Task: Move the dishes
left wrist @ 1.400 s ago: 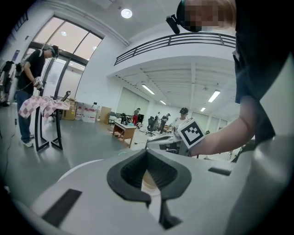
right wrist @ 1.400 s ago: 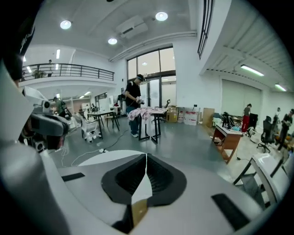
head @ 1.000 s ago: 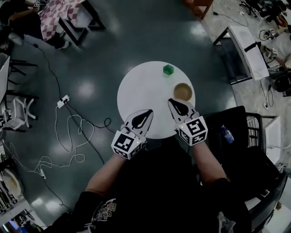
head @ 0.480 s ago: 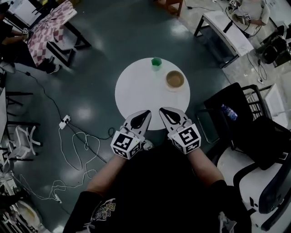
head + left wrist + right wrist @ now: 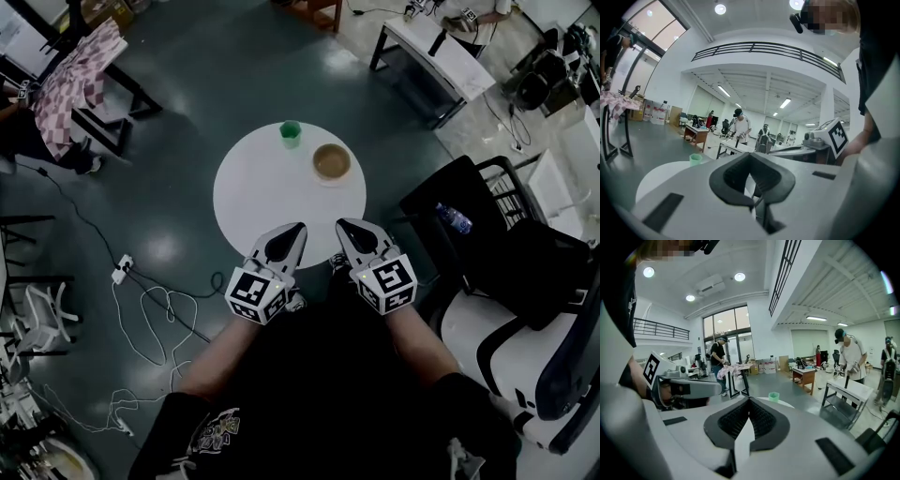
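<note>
Starting left: open floor [image 5: 187, 94], power strip [image 5: 121, 273] lying on it. Left gripper [image 5: 298, 228] hovers at the near edge of the tabletop [image 5: 253, 192], fingers pressed together, nothing between. Green cup [image 5: 291, 133] stands at the far edge, brown bowl [image 5: 331, 162] just right of it near the rim, both well apart from the grippers. Right gripper [image 5: 343, 224] at the near edge too, fingers closed, empty. Black chair [image 5: 466, 211] close on the right.

Draws right gripper [image 5: 346, 226] back toward body: 1 s ago just beside bowl [image 5: 331, 161], now well apart from it, at near rim of table [image 5: 248, 202]. Draws left gripper [image 5: 299, 229] back too, but less. Shows table w/ bowl and green cup [image 5: 290, 133] higher and more to left in head view vs. before.
</note>
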### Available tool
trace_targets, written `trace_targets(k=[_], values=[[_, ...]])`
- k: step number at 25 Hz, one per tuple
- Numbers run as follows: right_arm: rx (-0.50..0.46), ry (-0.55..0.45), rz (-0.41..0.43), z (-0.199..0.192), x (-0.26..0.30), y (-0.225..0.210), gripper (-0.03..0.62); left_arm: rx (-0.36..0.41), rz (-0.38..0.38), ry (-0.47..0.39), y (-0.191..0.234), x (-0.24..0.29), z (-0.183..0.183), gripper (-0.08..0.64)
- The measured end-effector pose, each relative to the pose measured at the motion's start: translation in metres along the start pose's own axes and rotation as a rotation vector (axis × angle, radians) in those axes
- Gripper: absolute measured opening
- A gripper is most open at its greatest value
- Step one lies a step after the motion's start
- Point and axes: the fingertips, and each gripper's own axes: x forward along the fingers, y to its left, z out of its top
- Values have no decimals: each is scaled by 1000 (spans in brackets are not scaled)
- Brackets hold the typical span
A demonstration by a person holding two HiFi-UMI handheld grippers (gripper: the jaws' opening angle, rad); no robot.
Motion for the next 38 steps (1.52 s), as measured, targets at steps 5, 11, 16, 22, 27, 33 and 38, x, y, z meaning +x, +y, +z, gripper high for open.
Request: trace_targets(k=[5,11,16,22,27,33,38], values=[[25,18,-35,-4,2,-36,21,21,7,3,0,21,0,5],[58,62,-45,-17,14,-68,21,76,-12,-11,-3,45,2,5],[70,99,-42,-28,26,-96,21,102,12,9,-1,66,1,5],[155,163,-37,-53,49,-130,25,100,24,20,4,87,-8,5],[235,214,-30,-76,71,-151,28,100,37,33,7,100,-17,5],[442,292,-46,-113,100,-180,84,87,83,21,15,113,-23,5],[671,348,-101,-141,127,-199,84,73,123,20,25,116,-24,5]])
